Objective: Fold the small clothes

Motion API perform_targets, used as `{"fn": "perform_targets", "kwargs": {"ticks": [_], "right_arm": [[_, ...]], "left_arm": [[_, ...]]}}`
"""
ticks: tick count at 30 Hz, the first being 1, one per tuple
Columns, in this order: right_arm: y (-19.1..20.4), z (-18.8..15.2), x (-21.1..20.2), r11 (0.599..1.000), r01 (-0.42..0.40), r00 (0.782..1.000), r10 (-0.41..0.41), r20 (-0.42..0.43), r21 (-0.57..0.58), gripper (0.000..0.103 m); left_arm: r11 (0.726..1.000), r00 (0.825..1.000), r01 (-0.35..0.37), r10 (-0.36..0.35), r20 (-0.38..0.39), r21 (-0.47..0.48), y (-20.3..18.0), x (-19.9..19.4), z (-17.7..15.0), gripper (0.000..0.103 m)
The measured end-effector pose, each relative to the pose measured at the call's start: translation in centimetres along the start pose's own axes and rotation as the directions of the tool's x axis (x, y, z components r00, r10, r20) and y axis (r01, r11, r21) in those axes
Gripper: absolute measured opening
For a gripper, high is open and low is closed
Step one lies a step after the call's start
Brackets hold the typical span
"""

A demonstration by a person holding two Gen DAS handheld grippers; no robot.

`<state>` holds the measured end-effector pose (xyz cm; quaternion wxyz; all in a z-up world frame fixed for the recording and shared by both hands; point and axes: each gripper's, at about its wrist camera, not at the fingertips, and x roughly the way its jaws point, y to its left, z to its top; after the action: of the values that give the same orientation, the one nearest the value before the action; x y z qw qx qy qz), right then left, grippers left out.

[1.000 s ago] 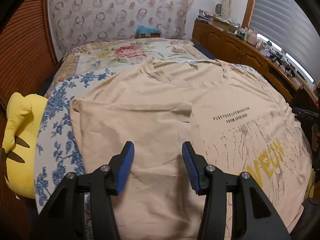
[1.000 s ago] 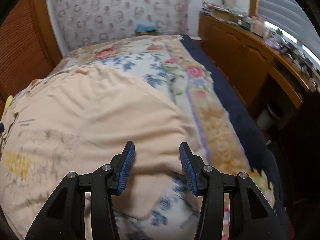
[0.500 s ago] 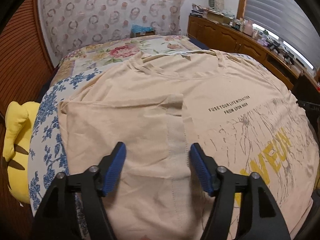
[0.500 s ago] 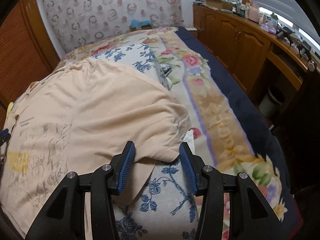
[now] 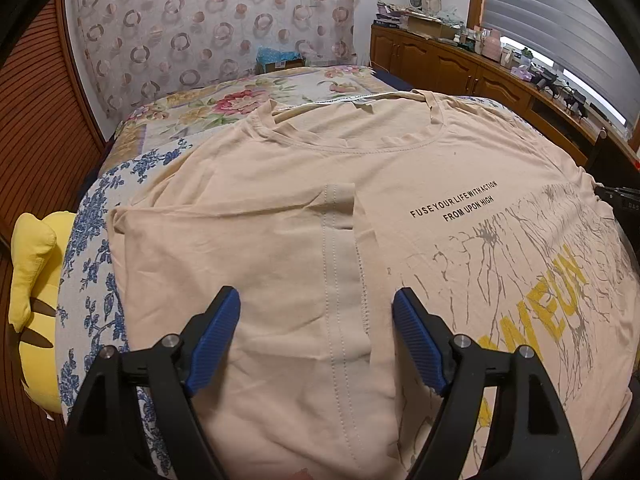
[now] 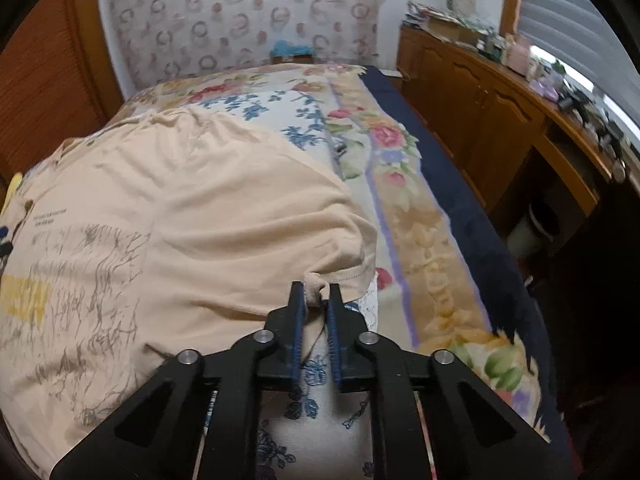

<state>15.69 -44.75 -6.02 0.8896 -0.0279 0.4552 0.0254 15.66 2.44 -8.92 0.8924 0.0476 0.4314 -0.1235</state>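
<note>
Right gripper point(image 6: 316, 300): jaws just closing, now pinching T-shirt point(image 5: 400, 168) sleeve hem near bed point(image 6: 432, 280) right edge, readying second fold. Left gripper point(image 5: 316, 336): jaws just widening, hanging over folded-in left sleeve point(image 5: 240, 248), gripping nothing. Shirt lying face-up across bed's near end, collar pointing toward far end.

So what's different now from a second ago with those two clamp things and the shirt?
The right gripper has just been closing and now pinches the sleeve edge of the beige T-shirt, which earlier lay loose between its open fingers. The left gripper has just been opening wider above the folded-in sleeve, holding nothing. The shirt otherwise stays spread on the floral bedspread; the yellow plush is unmoved.
</note>
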Motion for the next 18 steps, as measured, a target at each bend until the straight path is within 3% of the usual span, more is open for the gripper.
{"fn": "perform_targets", "kwargs": {"ticks": [10, 14, 18], "right_arm": [[4.1, 3.2, -2.2, 0.984, -0.169, 0.979, 0.173, 0.106, -0.051, 0.003], [8.2, 4.3, -2.6, 0.949, -0.304, 0.944, 0.312, 0.111, -0.087, 0.003], [12.7, 4.4, -1.7, 0.911, -0.388, 0.914, 0.400, 0.075, -0.137, 0.003]], "left_arm": [[1.000, 1.000, 0.000, 0.000, 0.000, 0.000, 0.0, 0.0, 0.0, 0.079], [1.000, 1.000, 0.000, 0.000, 0.000, 0.000, 0.0, 0.0, 0.0, 0.079], [1.000, 1.000, 0.000, 0.000, 0.000, 0.000, 0.0, 0.0, 0.0, 0.080]]}}
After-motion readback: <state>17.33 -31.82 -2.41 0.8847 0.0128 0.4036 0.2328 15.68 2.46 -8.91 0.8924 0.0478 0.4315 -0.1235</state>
